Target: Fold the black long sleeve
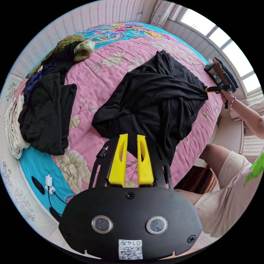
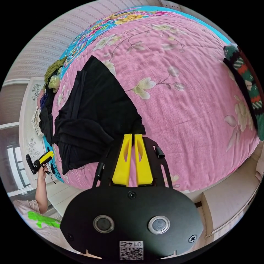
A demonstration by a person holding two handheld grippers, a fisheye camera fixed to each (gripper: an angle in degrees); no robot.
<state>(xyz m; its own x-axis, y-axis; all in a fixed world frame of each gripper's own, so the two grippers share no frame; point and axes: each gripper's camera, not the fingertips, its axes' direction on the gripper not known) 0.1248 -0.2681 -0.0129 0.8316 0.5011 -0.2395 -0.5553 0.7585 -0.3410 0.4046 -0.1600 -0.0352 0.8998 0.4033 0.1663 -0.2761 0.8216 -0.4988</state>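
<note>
Both grippers look pinched onto the black long sleeve (image 1: pixel 154 99), which lies rumpled mid pink quilt (image 1: pixel 110 66): left gripper (image 1: pixel 132 137) at its near edge, right gripper (image 2: pixel 132 137) at its corner, jaws nearly closed. Seems like spreading-out stage; next it needs pulling taut and flat.

- L gripper (image 1: pixel 132 136): yellow jaws near-parallel w/ narrow gap, tips on black cloth; can't tell if they pinch it.
- R gripper (image 2: pixel 133 136): jaws almost together, tips at cloth edge.
- R hand (image 1: pixel 227 96) holds its gripper, forearm stretched out.
- L hand (image 2: pixel 42 168) grips handle, forearm upright.
</note>
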